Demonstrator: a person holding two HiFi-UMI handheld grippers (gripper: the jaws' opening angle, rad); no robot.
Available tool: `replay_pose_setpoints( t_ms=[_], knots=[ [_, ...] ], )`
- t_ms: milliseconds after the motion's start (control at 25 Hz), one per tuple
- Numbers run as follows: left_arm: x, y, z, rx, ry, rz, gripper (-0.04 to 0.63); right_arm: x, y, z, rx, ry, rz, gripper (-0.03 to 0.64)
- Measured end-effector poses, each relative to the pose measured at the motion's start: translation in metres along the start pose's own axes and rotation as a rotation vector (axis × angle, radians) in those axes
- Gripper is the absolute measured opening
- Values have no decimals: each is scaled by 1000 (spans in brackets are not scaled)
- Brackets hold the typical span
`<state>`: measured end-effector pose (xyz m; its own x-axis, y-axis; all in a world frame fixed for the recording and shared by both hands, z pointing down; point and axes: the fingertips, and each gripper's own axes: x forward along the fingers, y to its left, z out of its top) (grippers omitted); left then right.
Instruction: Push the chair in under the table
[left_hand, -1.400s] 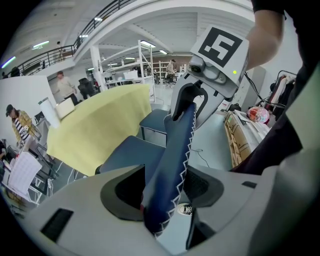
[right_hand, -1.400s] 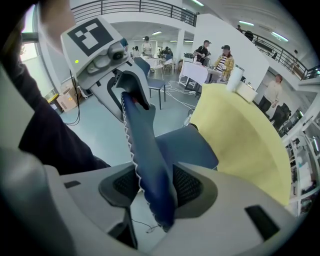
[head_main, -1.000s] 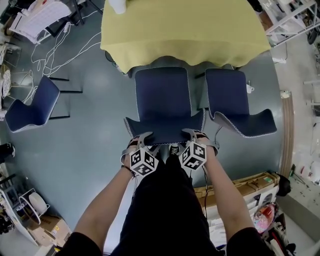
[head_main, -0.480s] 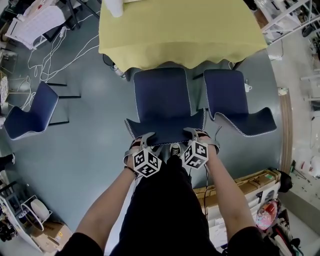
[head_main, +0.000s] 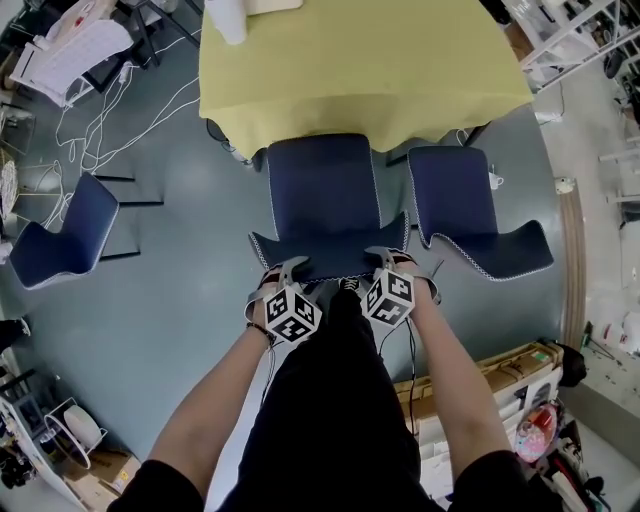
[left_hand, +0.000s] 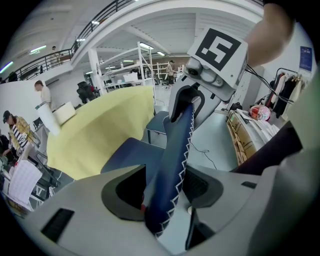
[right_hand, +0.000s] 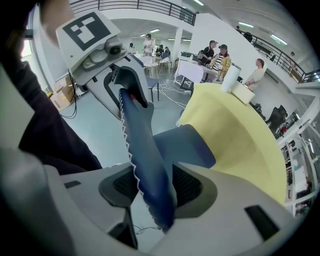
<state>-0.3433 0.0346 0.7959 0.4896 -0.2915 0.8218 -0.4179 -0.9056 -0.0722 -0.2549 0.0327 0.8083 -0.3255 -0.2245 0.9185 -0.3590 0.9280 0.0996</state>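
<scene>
A blue chair with white zigzag stitching stands in front of the table draped in yellow cloth (head_main: 360, 60). The front of its seat (head_main: 325, 195) sits just under the cloth's hanging edge. My left gripper (head_main: 285, 277) is shut on the left part of the backrest's top edge (head_main: 330, 262), and my right gripper (head_main: 392, 265) is shut on the right part. In the left gripper view the backrest (left_hand: 175, 150) runs between the pads of my left gripper (left_hand: 162, 190). In the right gripper view the backrest (right_hand: 142, 145) fills the gap of my right gripper (right_hand: 156, 187).
A second blue chair (head_main: 465, 215) stands close on the right, partly under the table. A third chair (head_main: 65, 235) sits apart at the left, near loose cables (head_main: 110, 110). Cardboard boxes (head_main: 500, 375) lie at the lower right. A white roll (head_main: 228, 20) stands on the table.
Both grippers have moved toward the table with the backrest in them, and the chair's seat has slid a little further under the yellow cloth.
</scene>
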Motion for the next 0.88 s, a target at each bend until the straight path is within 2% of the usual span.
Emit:
replay_pose_setpoints(
  t_ms=[880],
  knots=[
    [30, 85, 29, 4, -7, 37, 216, 25, -87, 26, -23, -7, 9, 183]
  ],
)
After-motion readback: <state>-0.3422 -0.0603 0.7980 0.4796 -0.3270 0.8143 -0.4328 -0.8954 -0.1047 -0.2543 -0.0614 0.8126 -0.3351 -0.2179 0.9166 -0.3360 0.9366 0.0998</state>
